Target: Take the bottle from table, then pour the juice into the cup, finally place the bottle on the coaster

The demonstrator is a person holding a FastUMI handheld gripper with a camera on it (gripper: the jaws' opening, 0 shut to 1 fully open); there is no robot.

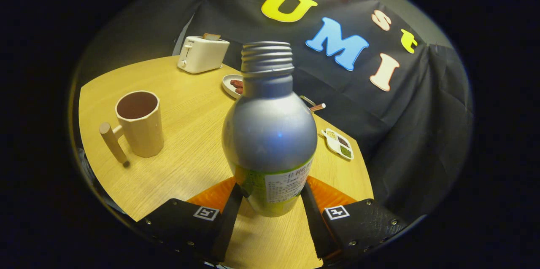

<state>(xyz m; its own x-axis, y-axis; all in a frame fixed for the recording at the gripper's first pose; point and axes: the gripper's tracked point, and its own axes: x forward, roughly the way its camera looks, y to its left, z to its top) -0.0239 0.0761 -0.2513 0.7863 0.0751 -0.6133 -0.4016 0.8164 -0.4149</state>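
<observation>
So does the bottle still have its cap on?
No, the bottle, held between the fingers of the gripper, shows bare screw threads at its open neck with no cap on top.

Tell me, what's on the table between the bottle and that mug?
Nothing: in the gripper view, bare wooden table lies between the bottle, held in the gripper, and the mug.

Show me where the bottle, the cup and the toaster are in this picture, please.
bottle (270,134): gripper view, on its silver body, held between the gripper (270,201) fingers.
cup (141,127): gripper view, on its side wall, left of the bottle.
toaster (202,55): gripper view, on its front face, beyond the cup.
</observation>
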